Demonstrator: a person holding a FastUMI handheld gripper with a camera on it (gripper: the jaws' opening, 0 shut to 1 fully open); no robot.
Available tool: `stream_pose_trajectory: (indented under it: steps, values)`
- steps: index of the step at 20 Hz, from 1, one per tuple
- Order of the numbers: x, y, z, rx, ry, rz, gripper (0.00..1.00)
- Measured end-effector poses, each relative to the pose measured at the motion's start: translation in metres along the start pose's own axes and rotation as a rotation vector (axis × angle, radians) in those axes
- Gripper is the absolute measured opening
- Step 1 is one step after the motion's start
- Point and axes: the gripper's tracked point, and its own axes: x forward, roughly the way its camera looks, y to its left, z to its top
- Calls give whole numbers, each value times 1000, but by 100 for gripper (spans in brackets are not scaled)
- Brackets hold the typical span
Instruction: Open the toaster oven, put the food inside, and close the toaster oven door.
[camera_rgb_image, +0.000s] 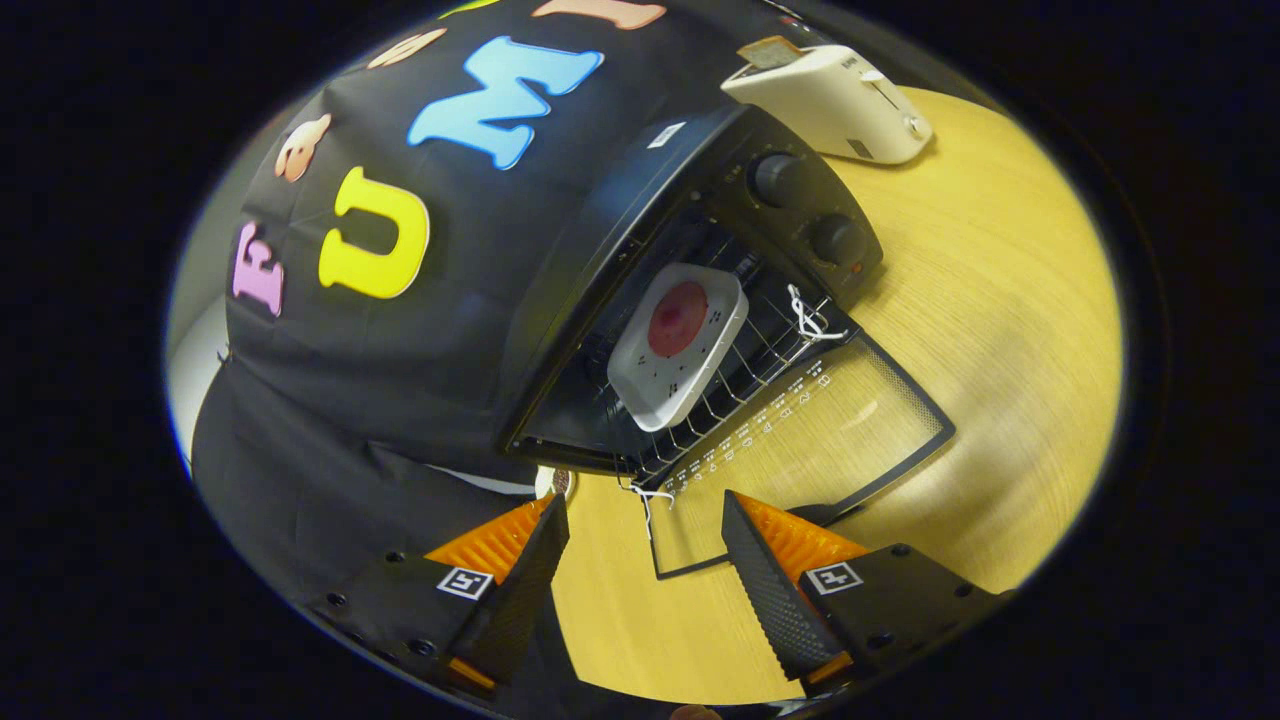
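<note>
Standing open on the wooden table (1000, 300), the black toaster oven (640, 250) has its glass door (830, 440) folded down flat onto the tabletop, the wood grain showing through the pane. Inside the cavity, a white square dish (680, 345) rests on the wire rack (740, 385), and a round red piece of food (678, 318) lies in the middle of the dish. Two dark knobs (805, 210) sit on the oven's control panel beside the opening. White string (812, 318) is knotted to the rack at the panel side, and another bit of white string (650, 500) hangs at the near corner of the door by the hinge. Beyond the oven, a white pop-up toaster (835, 100) stands on the table with a slice of bread (770, 52) sticking out of its slot. The gripper (645, 535) hovers just ahead of the lowered door, its fingers spread wide with nothing between them; the door's outer edge lies between the fingertips and a little beyond them, not touched by either finger. Black cloth (380, 380) forms the booth wall on the far side of the oven and drapes down next to one finger.
</note>
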Motion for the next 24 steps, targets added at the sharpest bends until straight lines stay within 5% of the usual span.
stream_pose_trajectory:
  steps: [5, 12, 19, 24]
  values:
    - [-18, -12, -7, -210, -19, -57, 97]
    - [-25, -65, -23, -519, 22, -271, 98]
    - [-6, -83, -39, -635, 63, -375, 98]
    - [-7, -120, -50, -746, 198, -523, 98]
